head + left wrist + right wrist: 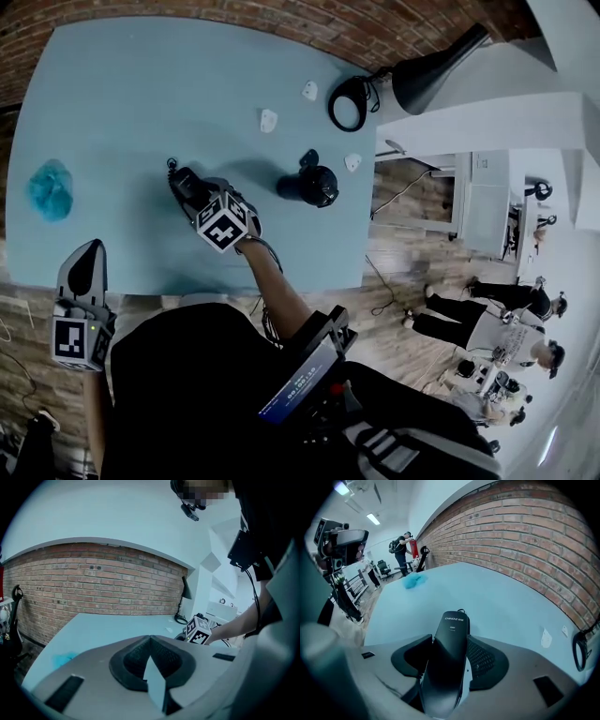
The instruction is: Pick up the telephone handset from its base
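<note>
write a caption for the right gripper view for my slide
Right gripper with jaws open around the black telephone handset, blue table and brick wall behind

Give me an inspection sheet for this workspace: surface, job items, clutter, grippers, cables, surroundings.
Surface: light blue table, set against a brick wall.
Job's things: black handset under the right gripper; its base cannot be made out.
Clutter: blue crumpled item at left; small white scraps; black rounded object right of the handset.
Grippers: right gripper open, handset between its jaws, not clamped; left gripper shut, empty, at the table's near edge.
Cables: coiled black cable beside a black lamp.
Surroundings: people on the wood floor at right.
</note>
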The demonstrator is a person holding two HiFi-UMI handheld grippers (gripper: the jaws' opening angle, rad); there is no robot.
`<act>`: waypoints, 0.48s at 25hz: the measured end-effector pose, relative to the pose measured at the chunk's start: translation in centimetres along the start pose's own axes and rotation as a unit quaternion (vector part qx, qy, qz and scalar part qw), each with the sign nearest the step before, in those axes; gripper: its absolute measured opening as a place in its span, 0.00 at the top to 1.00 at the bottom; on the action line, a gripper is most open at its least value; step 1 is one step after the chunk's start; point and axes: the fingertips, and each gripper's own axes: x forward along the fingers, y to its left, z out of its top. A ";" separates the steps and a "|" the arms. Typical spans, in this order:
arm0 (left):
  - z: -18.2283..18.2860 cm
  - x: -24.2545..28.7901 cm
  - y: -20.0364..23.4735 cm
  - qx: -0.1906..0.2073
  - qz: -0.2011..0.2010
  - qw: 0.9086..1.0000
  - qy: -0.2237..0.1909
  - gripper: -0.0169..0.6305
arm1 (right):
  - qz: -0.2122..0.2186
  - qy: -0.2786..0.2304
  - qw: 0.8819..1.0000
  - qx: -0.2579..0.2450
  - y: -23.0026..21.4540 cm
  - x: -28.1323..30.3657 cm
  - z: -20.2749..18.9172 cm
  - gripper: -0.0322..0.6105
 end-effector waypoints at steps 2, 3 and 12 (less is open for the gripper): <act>0.0 0.3 -0.3 0.000 -0.003 1.000 0.000 0.95 | 0.002 -0.001 1.000 0.003 -0.2 0.0 0.0 0.59; 0.0 0.4 -0.3 0.000 -0.004 1.000 0.000 0.95 | 0.003 -0.002 1.000 0.004 -0.2 0.0 0.0 0.59; -0.4 0.8 -1.1 -0.003 -0.010 1.000 0.006 0.95 | 0.001 -0.001 1.000 0.010 -0.1 0.0 -0.2 0.59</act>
